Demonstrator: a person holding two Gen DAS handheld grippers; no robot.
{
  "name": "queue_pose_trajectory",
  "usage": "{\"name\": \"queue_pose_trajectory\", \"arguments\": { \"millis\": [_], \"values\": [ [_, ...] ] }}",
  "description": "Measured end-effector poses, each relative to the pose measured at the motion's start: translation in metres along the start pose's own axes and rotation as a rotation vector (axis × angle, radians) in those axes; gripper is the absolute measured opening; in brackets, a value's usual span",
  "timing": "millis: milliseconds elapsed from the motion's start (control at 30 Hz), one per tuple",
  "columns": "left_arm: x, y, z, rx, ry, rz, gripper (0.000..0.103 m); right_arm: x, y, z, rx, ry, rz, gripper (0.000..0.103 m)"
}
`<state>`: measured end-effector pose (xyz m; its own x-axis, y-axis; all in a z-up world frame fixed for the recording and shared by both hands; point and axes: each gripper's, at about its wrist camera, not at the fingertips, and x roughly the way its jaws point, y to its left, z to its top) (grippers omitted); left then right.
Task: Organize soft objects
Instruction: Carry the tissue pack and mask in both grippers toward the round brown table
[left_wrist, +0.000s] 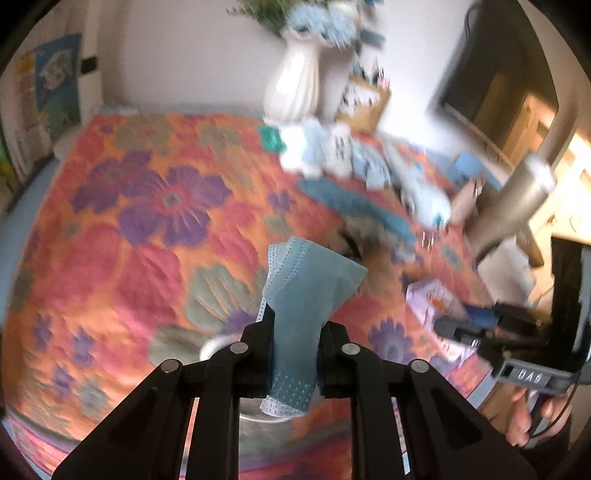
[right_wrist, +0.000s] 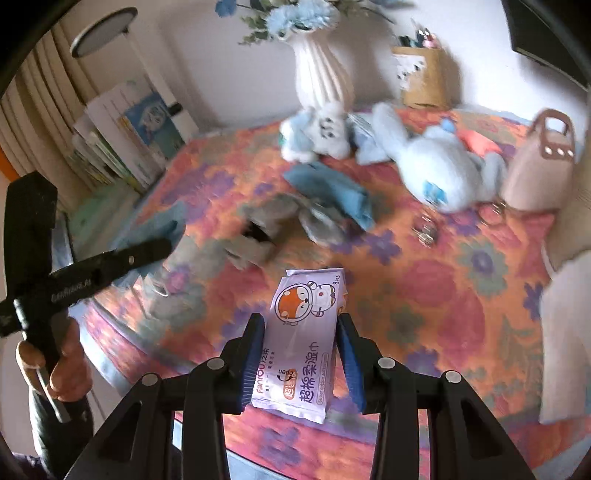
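- Far left, beside the desk (right_wrist: 436, 295), a stack of books and folders (right_wrist: 122, 140) leans by the wall; the desk itself wears a bright flowered cloth in orange, pink and purple.
- My left tool (left_wrist: 295, 332) is pinched nearly closed on a blue surgical face mask (left_wrist: 303, 291); the mask is bunched, sticking up past the fingertips and hanging down behind them, lifted above the cloth; my left hand (right_wrist: 55, 365) wraps its handle.
- My right tool (right_wrist: 301, 332) is narrow, its blue pads (right_wrist: 255, 365) set against both long sides of a lilac pack of wet wipes (right_wrist: 306, 339) with a cartoon fox on it; the pack lies lengthwise between the fingers, over the near part of the desk.
- Mid-desk, a grey soft toy (right_wrist: 280, 225) lies with a folded blue cloth (right_wrist: 332, 192) touching it behind.
- At the back, a white ribbed vase (right_wrist: 321, 77) of blue flowers stands by the wall; a small white and blue plush (right_wrist: 317, 133) slumps at its foot.
- Right of that, a larger pale blue plush (right_wrist: 443, 166) lies on its side; a cardboard holder of pens (right_wrist: 424, 77) stands behind it.
- Far right, a beige handbag (right_wrist: 539, 162) stands upright just beside the large plush.
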<state>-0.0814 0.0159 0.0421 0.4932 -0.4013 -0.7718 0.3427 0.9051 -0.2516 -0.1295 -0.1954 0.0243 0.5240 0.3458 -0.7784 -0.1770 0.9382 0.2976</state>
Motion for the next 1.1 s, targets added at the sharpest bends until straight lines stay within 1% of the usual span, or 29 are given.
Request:
{"name": "queue_pose_trajectory", "arguments": {
  "millis": [100,167,200,233,267,300,333,367,400,433,467,533,567,600,633,667,700,733,800,933,1100],
  "values": [
    [0.01,-0.004,-0.007,0.016,0.016,0.002,0.016,0.002,-0.005,-0.003,-0.006,0.01,-0.026,0.039],
    [0.015,-0.005,-0.009,0.028,0.028,0.011,0.02,0.006,-0.01,-0.006,0.008,0.021,-0.017,0.039],
    [0.015,-0.005,-0.009,0.033,0.027,0.012,0.027,0.006,-0.011,-0.007,0.014,0.017,-0.013,0.04],
    [0.014,-0.006,-0.01,0.038,0.026,0.002,0.031,0.006,-0.011,-0.007,0.017,0.011,-0.009,0.043],
    [0.012,-0.008,-0.012,0.045,0.029,-0.005,0.037,0.007,-0.01,-0.008,0.019,0.011,-0.001,0.049],
    [0.011,-0.009,-0.012,0.057,0.032,-0.001,0.049,0.007,-0.01,-0.007,0.021,0.013,0.008,0.053],
    [0.009,-0.011,-0.013,0.071,0.025,0.019,0.057,0.007,-0.009,-0.007,0.023,0.011,0.016,0.057],
    [0.008,-0.012,-0.013,0.083,0.012,0.047,0.071,0.008,-0.007,-0.007,0.023,0.01,0.015,0.058],
    [0.008,-0.013,-0.013,0.095,-0.003,0.076,0.074,0.009,-0.005,-0.006,0.017,0.011,0.006,0.058],
    [0.008,-0.016,-0.012,0.109,-0.01,0.091,0.074,0.009,-0.003,-0.007,0.01,0.01,0.0,0.058],
    [0.011,-0.018,-0.012,0.125,0.0,0.081,0.074,0.01,-0.001,-0.007,0.004,0.01,-0.008,0.059],
    [0.017,-0.024,-0.012,0.144,0.024,0.064,0.073,0.011,0.001,-0.007,-0.007,0.01,-0.023,0.059],
    [0.021,-0.028,-0.014,0.158,0.035,0.062,0.07,0.011,0.003,-0.007,-0.012,0.01,-0.032,0.059],
    [0.023,-0.032,-0.015,0.174,0.033,0.074,0.059,0.011,0.004,-0.008,-0.019,0.008,-0.043,0.059],
    [0.025,-0.038,-0.017,0.199,0.021,0.104,0.046,0.011,0.005,-0.008,-0.025,0.005,-0.058,0.052],
    [0.027,-0.041,-0.017,0.209,0.028,0.107,0.028,0.011,0.007,-0.009,-0.04,0.002,-0.092,0.041],
    [0.026,-0.042,-0.017,0.21,0.021,0.111,0.017,0.011,0.01,-0.01,-0.059,0.001,-0.123,0.04],
    [0.024,-0.043,-0.016,0.206,0.024,0.102,0.013,0.01,0.011,-0.011,-0.069,-0.003,-0.126,0.038],
    [0.017,-0.043,-0.016,0.191,0.013,0.094,0.013,0.004,0.008,-0.013,-0.053,-0.013,-0.092,0.038],
    [-0.013,-0.046,-0.01,0.133,-0.048,-0.018,0.013,-0.024,-0.002,-0.014,-0.015,-0.049,-0.057,0.038],
    [-0.042,-0.076,0.0,0.147,-0.105,-0.112,0.013,-0.077,-0.027,-0.01,0.061,-0.138,0.013,0.038]
  ]
}}
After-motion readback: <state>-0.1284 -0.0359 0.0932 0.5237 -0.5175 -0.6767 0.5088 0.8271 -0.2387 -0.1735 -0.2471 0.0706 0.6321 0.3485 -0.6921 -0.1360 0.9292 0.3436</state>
